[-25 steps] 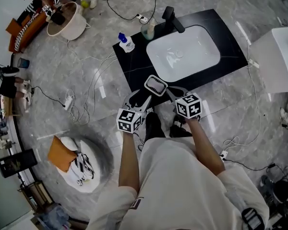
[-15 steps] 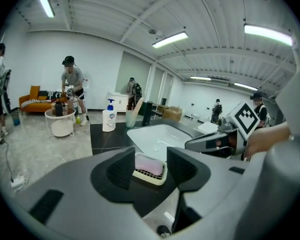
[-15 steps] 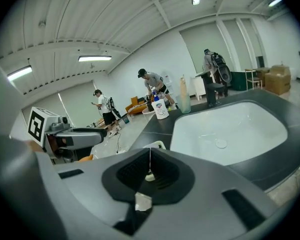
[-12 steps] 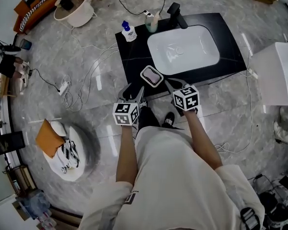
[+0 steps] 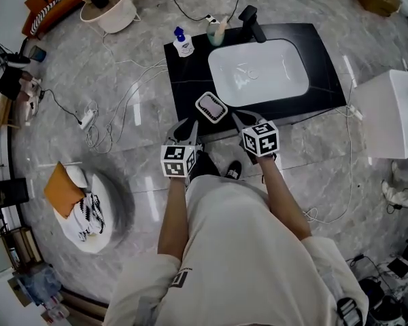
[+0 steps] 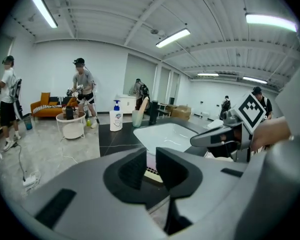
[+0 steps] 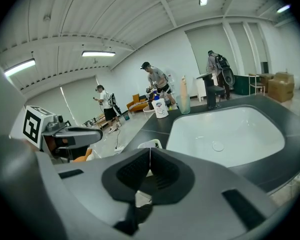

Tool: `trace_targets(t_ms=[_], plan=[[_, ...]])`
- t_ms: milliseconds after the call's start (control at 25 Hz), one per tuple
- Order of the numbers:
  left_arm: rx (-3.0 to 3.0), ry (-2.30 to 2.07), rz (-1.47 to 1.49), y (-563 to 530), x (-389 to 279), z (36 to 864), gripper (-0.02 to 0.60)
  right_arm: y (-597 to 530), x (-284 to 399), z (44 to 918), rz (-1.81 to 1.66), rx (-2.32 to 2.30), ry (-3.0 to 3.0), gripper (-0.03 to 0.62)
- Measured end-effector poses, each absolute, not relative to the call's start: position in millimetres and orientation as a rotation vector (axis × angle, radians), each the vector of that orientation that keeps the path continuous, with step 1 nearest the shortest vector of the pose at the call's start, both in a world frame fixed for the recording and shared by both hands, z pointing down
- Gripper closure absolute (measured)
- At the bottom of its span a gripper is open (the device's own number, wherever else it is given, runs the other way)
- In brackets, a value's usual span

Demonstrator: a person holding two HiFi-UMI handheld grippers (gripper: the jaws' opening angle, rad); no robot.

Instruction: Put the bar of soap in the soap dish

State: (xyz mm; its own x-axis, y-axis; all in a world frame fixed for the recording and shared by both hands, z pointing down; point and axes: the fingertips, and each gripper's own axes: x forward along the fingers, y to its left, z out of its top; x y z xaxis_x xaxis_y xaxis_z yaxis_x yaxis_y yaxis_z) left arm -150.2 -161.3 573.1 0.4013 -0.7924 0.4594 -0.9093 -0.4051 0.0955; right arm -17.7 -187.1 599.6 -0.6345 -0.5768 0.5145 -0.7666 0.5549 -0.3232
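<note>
A white soap dish (image 5: 211, 106) with a pinkish bar of soap in it sits at the front left of the black counter (image 5: 185, 81), beside the white sink (image 5: 258, 70). My left gripper (image 5: 192, 129) hovers just short of the dish's near left side. Its jaws have just been closing, and a narrow gap remains. In the left gripper view the pink soap (image 6: 151, 159) and the slatted dish (image 6: 153, 173) show through that gap, beyond the pads. My right gripper (image 5: 239, 121) is shut and empty at the dish's near right; the dish rim (image 7: 151, 144) shows past its tips.
A pump bottle (image 5: 182, 44), a cup (image 5: 215, 34) and a black faucet (image 5: 250, 20) stand at the counter's back. Cables trail over the marble floor at left. A white box (image 5: 391, 114) stands at right and a round basket (image 5: 110, 7) at the far left. Several people stand in the background.
The left gripper's fingers stand closer together than before. Both grippers stay by the dish, while the whole scene has slid in the head view.
</note>
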Motion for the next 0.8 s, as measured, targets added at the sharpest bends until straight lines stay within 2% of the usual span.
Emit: trace_targets(t_ms=[40,240,800], plan=[[2.33,-1.488,0.489,-163,-151,572,0.534,-188,-19,599,0.754,1.097,-2.446,0.588],[2.341,-1.479,0.508,-166,-147,572,0.575,-191,-19,597,0.759,1.106,-2.453,0.588],[2.313,-1.449,0.525,-157,-151,582,0.577,-187,-13,610,0.806,1.143,-2.378,0.588]])
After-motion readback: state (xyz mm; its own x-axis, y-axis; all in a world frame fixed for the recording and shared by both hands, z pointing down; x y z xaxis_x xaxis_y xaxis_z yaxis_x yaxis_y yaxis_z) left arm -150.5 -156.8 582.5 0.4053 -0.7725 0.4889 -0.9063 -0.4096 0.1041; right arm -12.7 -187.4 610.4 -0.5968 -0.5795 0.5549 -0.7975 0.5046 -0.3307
